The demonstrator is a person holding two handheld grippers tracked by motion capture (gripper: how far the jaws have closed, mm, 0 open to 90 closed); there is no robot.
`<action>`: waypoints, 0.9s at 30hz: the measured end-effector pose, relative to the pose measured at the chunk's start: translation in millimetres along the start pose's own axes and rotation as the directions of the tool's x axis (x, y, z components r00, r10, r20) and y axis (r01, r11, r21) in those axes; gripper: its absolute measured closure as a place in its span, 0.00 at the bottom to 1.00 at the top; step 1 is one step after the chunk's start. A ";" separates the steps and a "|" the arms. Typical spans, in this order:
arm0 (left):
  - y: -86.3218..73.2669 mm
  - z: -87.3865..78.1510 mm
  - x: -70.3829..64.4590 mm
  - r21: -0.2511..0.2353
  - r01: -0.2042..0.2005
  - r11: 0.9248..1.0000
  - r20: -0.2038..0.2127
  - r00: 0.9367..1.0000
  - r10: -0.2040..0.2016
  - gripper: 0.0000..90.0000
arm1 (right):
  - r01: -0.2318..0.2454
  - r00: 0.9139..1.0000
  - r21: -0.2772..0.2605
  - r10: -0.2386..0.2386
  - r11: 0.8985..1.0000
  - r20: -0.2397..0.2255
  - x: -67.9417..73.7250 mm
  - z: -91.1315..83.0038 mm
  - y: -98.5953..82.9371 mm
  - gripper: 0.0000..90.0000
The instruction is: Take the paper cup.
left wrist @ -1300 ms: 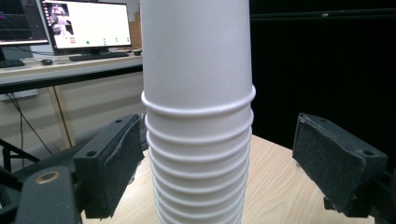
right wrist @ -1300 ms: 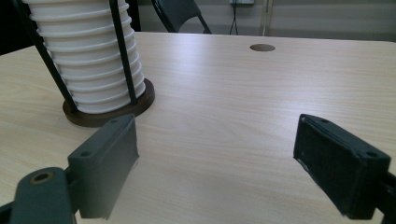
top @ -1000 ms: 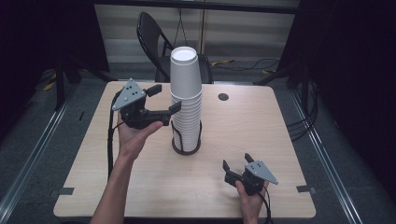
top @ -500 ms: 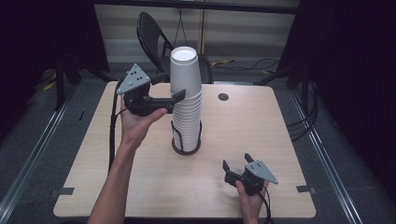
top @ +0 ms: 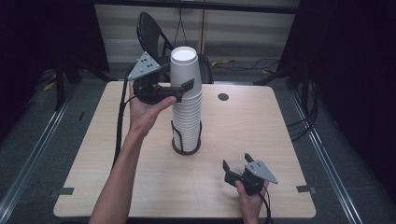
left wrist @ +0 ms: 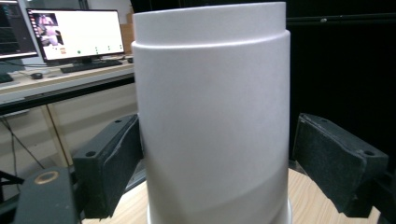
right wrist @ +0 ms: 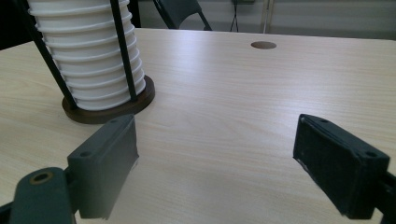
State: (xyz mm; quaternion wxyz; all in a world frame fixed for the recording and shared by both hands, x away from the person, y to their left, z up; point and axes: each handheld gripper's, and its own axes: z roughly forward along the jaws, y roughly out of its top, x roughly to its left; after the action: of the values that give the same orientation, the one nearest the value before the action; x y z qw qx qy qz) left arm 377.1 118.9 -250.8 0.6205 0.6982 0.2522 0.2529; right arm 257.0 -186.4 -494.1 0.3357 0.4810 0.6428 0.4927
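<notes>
- Left gripper (top: pixel 183 88) up at top of cup stack (top: pixel 187 100), jaws spread either side of top cup (left wrist: pixel 212 116); one pad touching or nearly so, other pad with a clear gap, so not clamped yet.
- Right gripper (top: pixel 236 164) low near table (top: pixel 289 140) front edge, jaws wide apart, nothing between them, well apart from stack.
- Stack standing upright in black wire holder on round dark base (right wrist: pixel 109 109), about mid-table, slightly left of centre.
- Progress, judging by layout: early. Top cup framed for a pull but not squeezed, not lifted; no loose cup anywhere on table.
- Left to do, probably: close on top cup, lift straight up clear of stack, set down somewhere.
- Room: plenty of bare tabletop right of and in front of holder; small round hole (top: pixel 223 97) in table toward back right, worth avoiding as a set-down spot.
- Edges: wire uprights only hug lower cups, so top cup free of them; folding chair (top: pixel 154 32) behind table, just beyond stack.
- Risk guess: sideways tug could tilt tall stack; straight vertical pull safer.
</notes>
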 end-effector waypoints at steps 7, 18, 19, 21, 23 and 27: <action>0.0 15.4 -1.4 0.043 -0.001 0.999 -0.001 1.000 0.001 0.15 | -0.006 1.000 -0.008 0.006 1.000 0.005 -0.9 -1.0 -0.3 0.15; -3.2 30.8 -2.2 0.088 -0.017 0.996 -0.002 1.000 0.017 0.14 | -0.006 1.000 -0.006 0.006 1.000 0.009 -0.6 -0.6 -0.2 0.15; -3.2 30.8 -2.2 0.088 -0.017 0.996 -0.002 1.000 0.017 0.14 | -0.006 1.000 -0.006 0.006 1.000 0.009 -0.6 -0.6 -0.2 0.15; -4.6 32.4 -0.9 0.093 -0.006 0.996 0.004 1.000 0.006 0.14 | -0.008 1.000 -0.003 0.008 1.000 0.009 -0.5 -0.6 -0.1 0.15; -5.3 33.0 0.1 0.099 0.001 0.995 0.001 1.000 -0.001 0.14 | -0.006 1.000 -0.003 0.006 1.000 0.011 -0.5 -0.5 -0.1 0.15; -6.7 34.8 0.2 0.104 0.006 0.995 0.007 1.000 -0.006 0.13 | -0.008 1.000 -0.002 0.008 1.000 0.012 -0.5 -0.5 0.0 0.15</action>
State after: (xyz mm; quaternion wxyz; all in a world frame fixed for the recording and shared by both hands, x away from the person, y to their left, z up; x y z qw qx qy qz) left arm 400.2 94.0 -261.0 0.5849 0.7298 0.2648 0.2350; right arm 256.6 -187.0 -494.0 0.3378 0.4862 0.6384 0.4919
